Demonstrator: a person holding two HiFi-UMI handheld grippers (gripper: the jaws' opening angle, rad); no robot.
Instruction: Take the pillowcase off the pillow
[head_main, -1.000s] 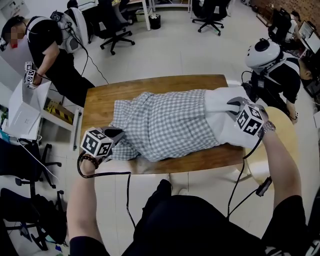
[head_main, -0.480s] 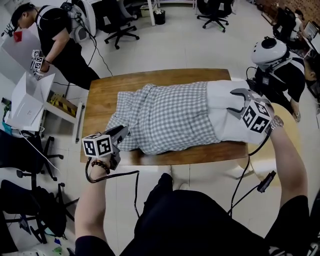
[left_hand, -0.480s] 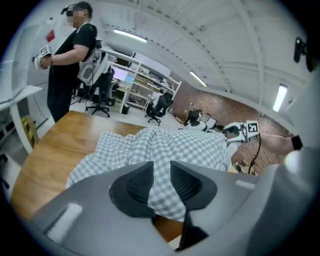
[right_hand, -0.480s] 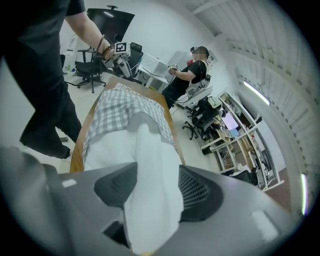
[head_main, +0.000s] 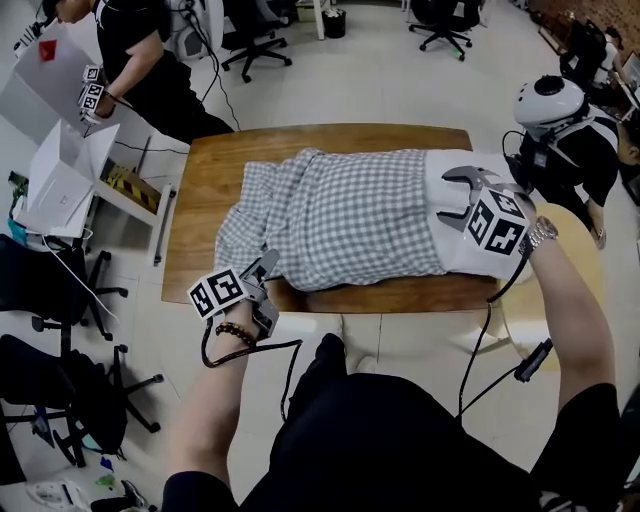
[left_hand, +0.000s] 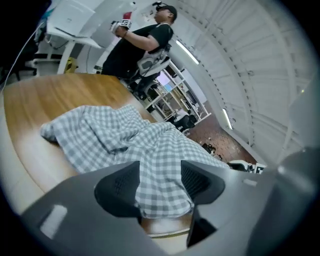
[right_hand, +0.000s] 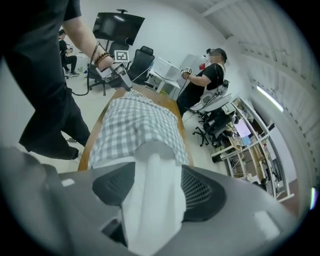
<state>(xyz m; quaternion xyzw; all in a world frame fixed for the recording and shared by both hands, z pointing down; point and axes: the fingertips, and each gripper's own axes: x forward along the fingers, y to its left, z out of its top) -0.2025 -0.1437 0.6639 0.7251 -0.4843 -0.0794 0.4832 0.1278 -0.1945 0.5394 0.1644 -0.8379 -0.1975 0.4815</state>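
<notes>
both just opened: left tool (head_main: 266, 268) astride pillowcase (head_main: 340, 215), right tool (head_main: 455, 197) astride pillow (head_main: 457, 256).

No words, numbers or brand names can be read anywhere here. The left cube (head_main: 220, 292) and the right cube (head_main: 497, 222) show only black and white square patterns, not letters. Any other print is too small or blurry.

Black top (head_main: 400, 450) here, short sleeves (head_main: 585, 440) ending above the elbows. A dark bead bracelet (head_main: 236, 331) circles the left wrist, a silver metal watch (head_main: 540, 235) the right, and thin black cables (head_main: 476, 350) trail beside both forearms.
</notes>
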